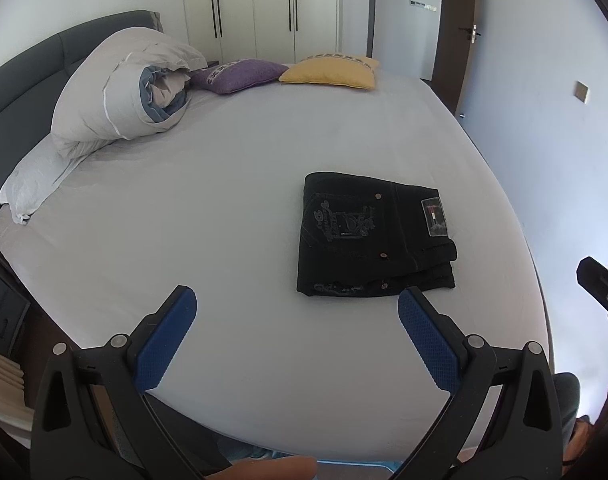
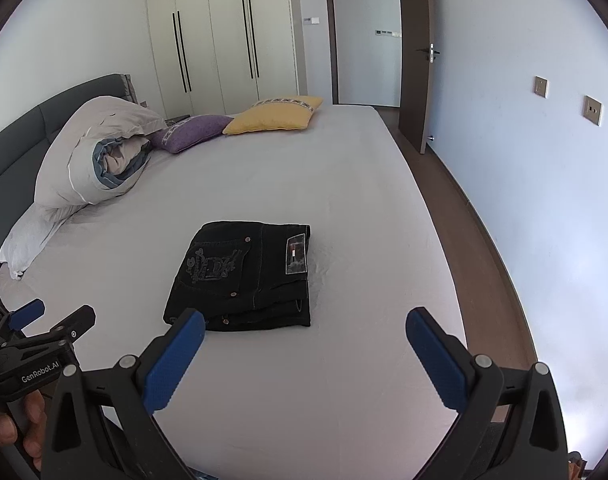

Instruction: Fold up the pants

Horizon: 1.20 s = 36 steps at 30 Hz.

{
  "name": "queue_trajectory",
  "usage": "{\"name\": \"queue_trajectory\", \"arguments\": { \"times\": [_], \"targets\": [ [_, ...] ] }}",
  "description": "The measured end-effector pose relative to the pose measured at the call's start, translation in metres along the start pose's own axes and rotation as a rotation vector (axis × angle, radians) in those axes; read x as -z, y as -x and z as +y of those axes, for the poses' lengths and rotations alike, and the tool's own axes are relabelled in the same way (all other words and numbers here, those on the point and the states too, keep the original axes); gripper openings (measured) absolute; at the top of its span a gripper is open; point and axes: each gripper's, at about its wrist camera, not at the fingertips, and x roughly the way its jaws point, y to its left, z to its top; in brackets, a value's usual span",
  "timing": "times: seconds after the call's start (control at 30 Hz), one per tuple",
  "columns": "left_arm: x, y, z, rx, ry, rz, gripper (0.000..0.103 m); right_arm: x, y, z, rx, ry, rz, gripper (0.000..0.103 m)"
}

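Open doorway (image 2: 365,40) beyond folded pants (image 2: 244,276)

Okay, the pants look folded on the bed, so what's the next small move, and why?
Probably just pull both grippers back and stop. The pants already lie as a compact stack on the bed, edges roughly lined up. The left gripper and right gripper are both open, holding nothing and clear of the fabric, so no further fold seems needed.

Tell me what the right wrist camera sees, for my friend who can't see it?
Black denim pants, folded into a neat rectangle, lie on a pale grey bed sheet. The right gripper hovers open just before them, holding nothing. Purple and yellow cushions sit at the far end.
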Motion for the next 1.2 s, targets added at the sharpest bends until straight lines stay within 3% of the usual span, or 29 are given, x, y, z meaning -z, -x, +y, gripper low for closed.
{"name": "queue_trajectory", "arguments": {
  "times": [1.2],
  "targets": [
    [0.001, -0.009, -0.002, 0.004, -0.004, 0.012, 0.103, 0.002, -0.006, 0.011, -0.013, 0.028, 0.020, 0.103]
  ]
}}
